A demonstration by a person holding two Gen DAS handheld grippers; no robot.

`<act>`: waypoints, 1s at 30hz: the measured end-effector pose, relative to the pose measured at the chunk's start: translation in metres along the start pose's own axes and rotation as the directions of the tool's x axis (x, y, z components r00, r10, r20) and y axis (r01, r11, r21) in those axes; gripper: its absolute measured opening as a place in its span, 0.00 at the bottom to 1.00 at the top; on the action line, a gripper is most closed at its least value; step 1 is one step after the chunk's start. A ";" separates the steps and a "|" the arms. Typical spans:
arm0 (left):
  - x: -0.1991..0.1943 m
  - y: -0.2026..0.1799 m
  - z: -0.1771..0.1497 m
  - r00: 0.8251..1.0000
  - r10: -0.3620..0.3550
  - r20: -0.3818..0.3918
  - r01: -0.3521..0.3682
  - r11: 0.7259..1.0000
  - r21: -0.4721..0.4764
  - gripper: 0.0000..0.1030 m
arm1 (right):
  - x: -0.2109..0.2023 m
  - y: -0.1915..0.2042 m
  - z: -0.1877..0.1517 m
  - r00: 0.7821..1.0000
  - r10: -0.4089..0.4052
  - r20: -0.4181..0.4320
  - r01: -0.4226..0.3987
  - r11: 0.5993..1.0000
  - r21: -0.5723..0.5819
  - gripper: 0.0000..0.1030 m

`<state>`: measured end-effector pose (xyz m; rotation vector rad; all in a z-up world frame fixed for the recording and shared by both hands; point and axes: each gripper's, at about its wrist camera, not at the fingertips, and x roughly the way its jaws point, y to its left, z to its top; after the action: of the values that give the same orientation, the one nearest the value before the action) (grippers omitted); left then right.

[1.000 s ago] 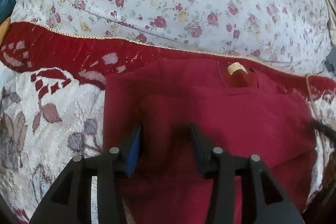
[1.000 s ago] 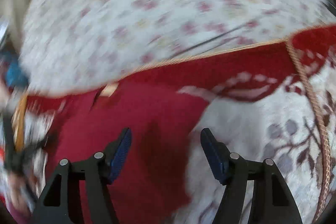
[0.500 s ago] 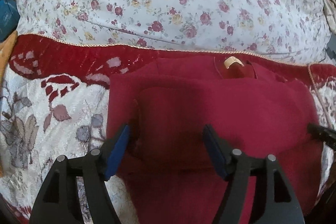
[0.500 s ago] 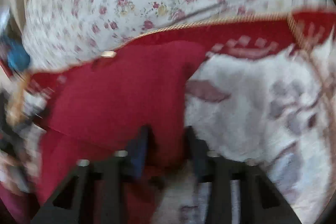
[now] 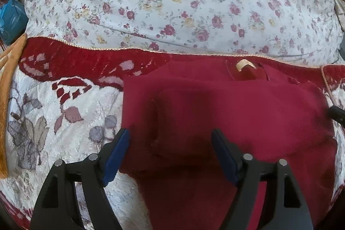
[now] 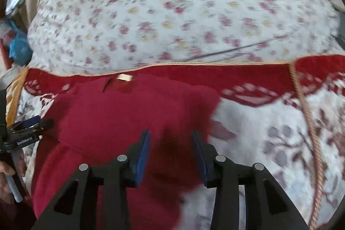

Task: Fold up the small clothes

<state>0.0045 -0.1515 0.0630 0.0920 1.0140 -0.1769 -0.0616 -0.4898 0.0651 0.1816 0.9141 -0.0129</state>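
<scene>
A dark red top [image 5: 237, 118] with a beige neck label [image 5: 243, 64] lies flat on the bedspread, a sleeve folded in over its body. My left gripper [image 5: 170, 132] hangs over the top's left edge. Its jaws are opening, and the folded cloth lies under the gap with neither pad touching it. In the right wrist view the same top [image 6: 112, 118] fills the left half. My right gripper [image 6: 170, 133] sits above its right edge. Its jaws are opening too, the pads off the cloth. Each gripper's tip shows at the edge of the other's view.
A floral pillow [image 5: 172, 3] lies behind the top. The bedspread [image 5: 54, 122] is pale with grey leaves and a red border with gold cord [image 6: 301, 111]. An orange cloth [image 5: 6, 100] and a blue bag [image 5: 10, 14] sit at the left. A hand [image 6: 6, 176] holds the left gripper.
My left jaws have spread wide off the fold they stood close around. The right jaws closed onto the top's right edge, then parted again and pulled back a little.
</scene>
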 end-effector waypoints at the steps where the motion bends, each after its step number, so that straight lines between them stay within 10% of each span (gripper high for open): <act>1: 0.001 0.001 0.000 1.000 0.002 -0.002 -0.002 1.000 -0.002 0.75 | 0.016 -0.002 0.005 1.000 -0.020 -0.024 0.021 1.000 0.012 0.42; 15: 0.016 0.004 -0.002 1.000 0.017 -0.020 -0.017 1.000 -0.003 0.78 | 0.019 -0.009 -0.009 0.984 -0.150 -0.092 0.145 0.988 -0.052 0.46; 20: 0.000 0.006 -0.015 1.000 0.014 -0.006 -0.014 1.000 0.009 0.78 | -0.011 -0.021 -0.015 0.995 -0.082 -0.050 0.084 0.995 0.049 0.51; 22: -0.013 0.012 -0.024 0.999 -0.031 -0.013 0.031 0.999 -0.019 0.78 | -0.028 -0.023 -0.022 0.998 -0.063 -0.025 0.065 0.996 0.063 0.71; 30: -0.061 0.025 -0.068 0.997 -0.074 0.002 0.074 0.995 -0.073 0.78 | -0.041 -0.044 -0.058 0.999 0.000 -0.048 0.007 0.990 0.141 0.72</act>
<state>-0.0794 -0.1100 0.0789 -0.0119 1.0238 -0.2068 -0.1356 -0.5262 0.0561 0.3129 0.9622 -0.0764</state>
